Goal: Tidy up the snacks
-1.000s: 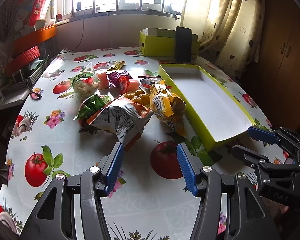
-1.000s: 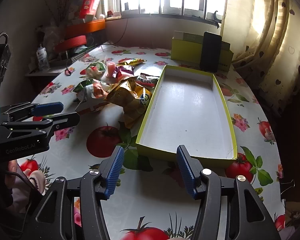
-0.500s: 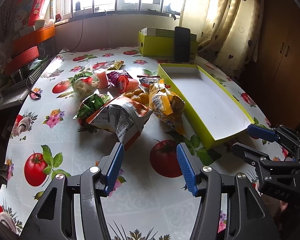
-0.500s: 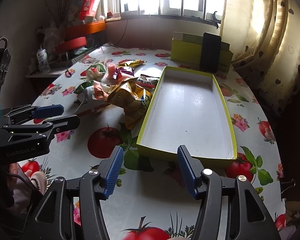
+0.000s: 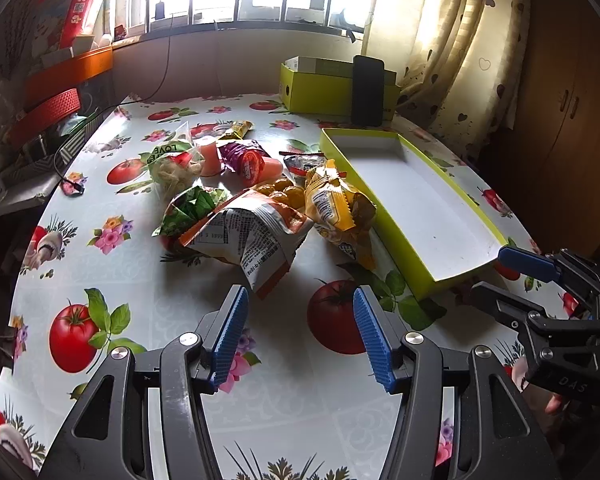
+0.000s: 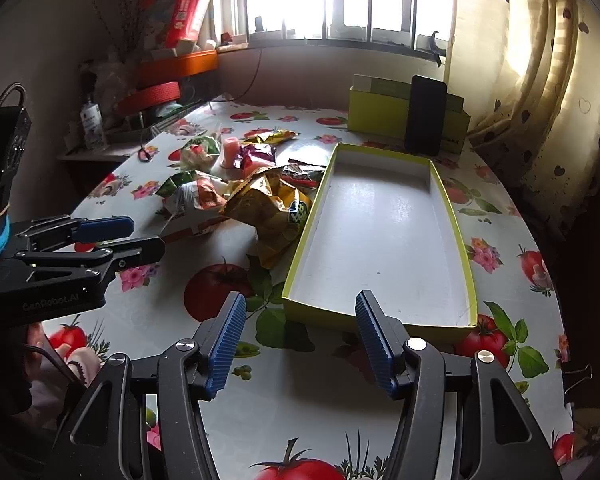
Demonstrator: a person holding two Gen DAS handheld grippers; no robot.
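Note:
A pile of snack packets lies on the tomato-print tablecloth: an orange and white bag [image 5: 244,240], a yellow bag [image 5: 336,208], a green packet [image 5: 192,204], a purple packet [image 5: 244,160] and pink jelly cups [image 5: 210,152]. An empty yellow-green tray [image 5: 404,248] lies right of the pile. My left gripper [image 5: 300,312] is open and empty, just short of the orange and white bag. My right gripper [image 6: 298,316] is open and empty at the tray's near wall [image 6: 380,320]. The yellow bag [image 6: 268,208] touches the tray's left wall.
A yellow-green box [image 5: 320,88] with a black phone [image 5: 367,90] leaning on it stands at the table's far edge. Orange shelves [image 5: 68,72] and clutter are at the left. A curtain [image 6: 548,100] hangs at the right. A binder clip [image 6: 576,376] grips the table's right edge.
Both grippers have shifted very slightly; the snack pile and the tray lie as before. Both grippers stay open.

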